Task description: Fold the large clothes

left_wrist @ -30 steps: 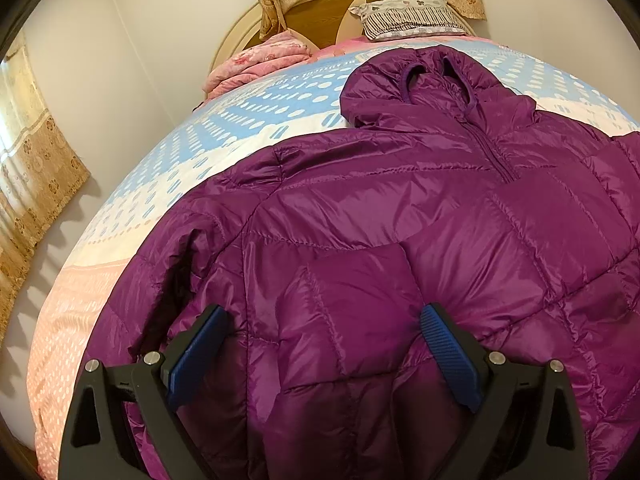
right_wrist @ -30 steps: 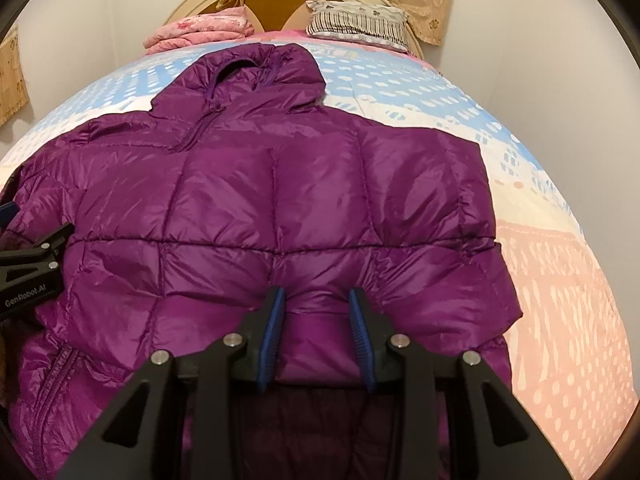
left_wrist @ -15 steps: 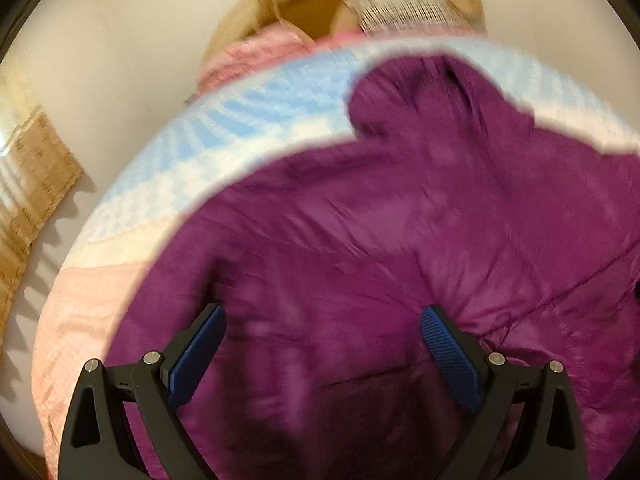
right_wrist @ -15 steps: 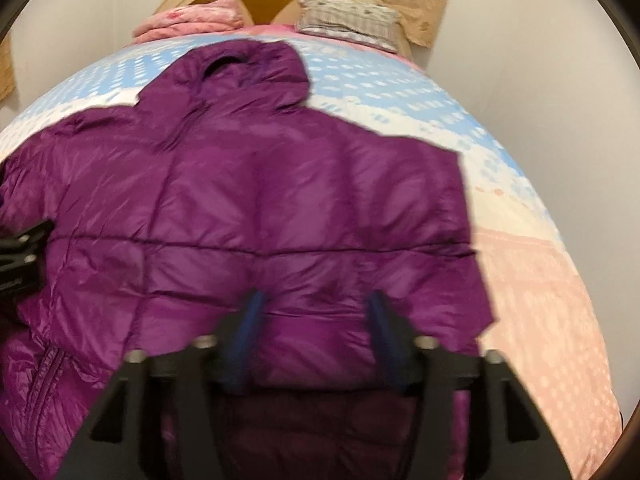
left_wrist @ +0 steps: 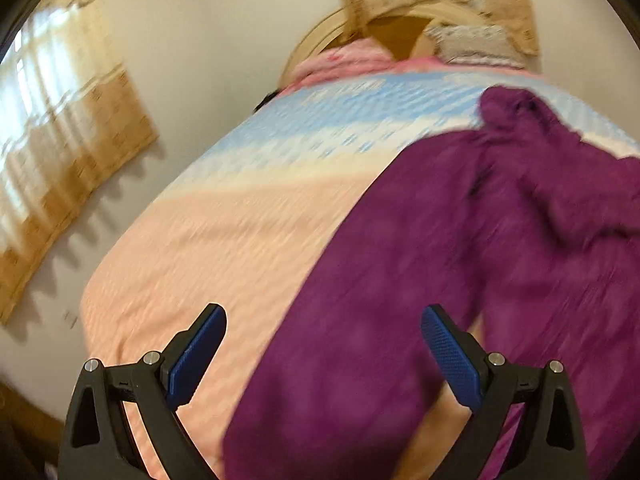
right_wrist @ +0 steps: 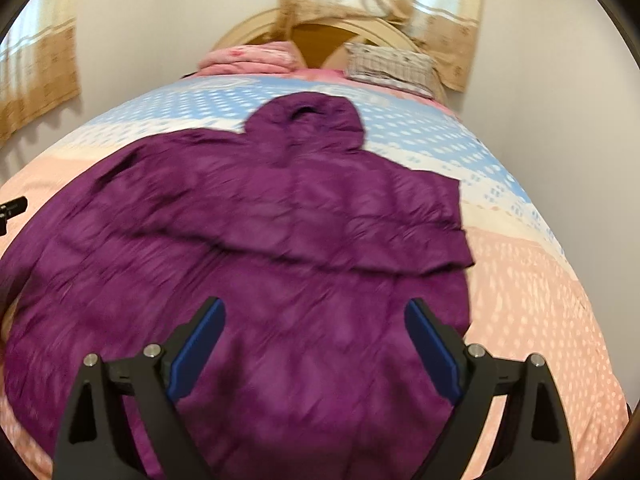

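Note:
A purple hooded puffer jacket (right_wrist: 260, 240) lies spread flat on the bed, its hood (right_wrist: 308, 120) toward the headboard. My right gripper (right_wrist: 316, 340) is open and empty, held above the jacket's lower part. In the left wrist view the jacket (left_wrist: 440, 280) fills the right half, blurred. My left gripper (left_wrist: 324, 348) is open and empty above the jacket's left edge, with its left finger over bare bedspread. A bit of the left gripper (right_wrist: 12, 208) shows at the left edge of the right wrist view.
The bed (right_wrist: 540, 280) has a pink, cream and blue dotted spread. A folded pink blanket (right_wrist: 248, 58) and a checked pillow (right_wrist: 388, 66) lie by the wooden headboard (right_wrist: 316, 36). Curtains (left_wrist: 60, 140) hang on the left wall. The bed's left edge (left_wrist: 92, 300) drops to the floor.
My right gripper opened, let go of the jacket's hem and pulled back. My left gripper stayed open and swung left toward the jacket's left edge. Both views are motion-blurred.

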